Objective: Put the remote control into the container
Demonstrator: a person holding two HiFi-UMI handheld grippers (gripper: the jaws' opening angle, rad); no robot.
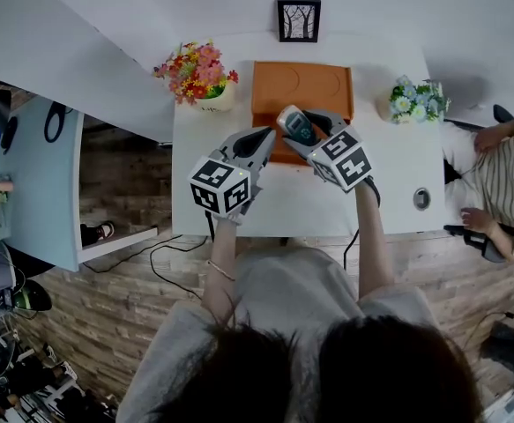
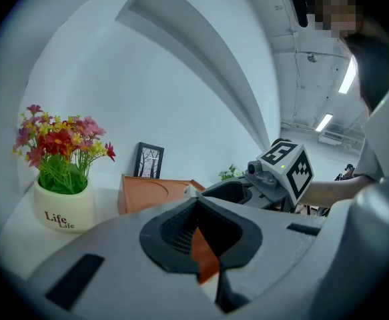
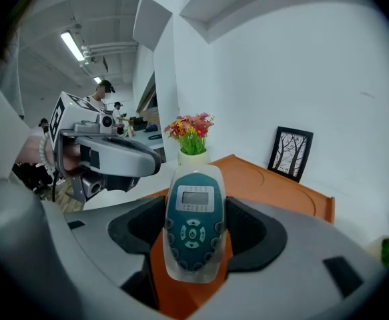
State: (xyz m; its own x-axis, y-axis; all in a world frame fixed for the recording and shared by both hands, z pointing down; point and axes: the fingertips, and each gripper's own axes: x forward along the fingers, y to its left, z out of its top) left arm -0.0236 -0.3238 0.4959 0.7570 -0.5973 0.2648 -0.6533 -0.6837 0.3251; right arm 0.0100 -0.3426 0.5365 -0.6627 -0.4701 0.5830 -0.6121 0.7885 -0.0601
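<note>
— Remote control (image 3: 193,212) is pinched in the right gripper (image 1: 308,136); the jaws are closed narrow on its two long sides, button face up, screen end poking out past the tips.

— And the other one?

— The left gripper (image 1: 258,139) has its jaws together on nothing; it sits just beside the right one, at about nine o'clock from it, over the white table (image 1: 292,203).

— So where's the container from those tongs?

— From the head view, the orange container (image 1: 279,86) opens out at twelve o'clock from the right gripper; the remote already overlaps its near edge; how high it hangs above the floor of it I can't tell.

— Which way does the remote lie?

— Its long axis follows the jaws, running from roughly four o'clock to ten o'clock in the head view, so it sits skewed to the container's sides; in the right gripper view orange shows under it and on towards one o'clock.

— Then the right hand does it?

— I'd judge so; a short push towards twelve o'clock, lower, then let the jaws part; the left needn't help.
</note>
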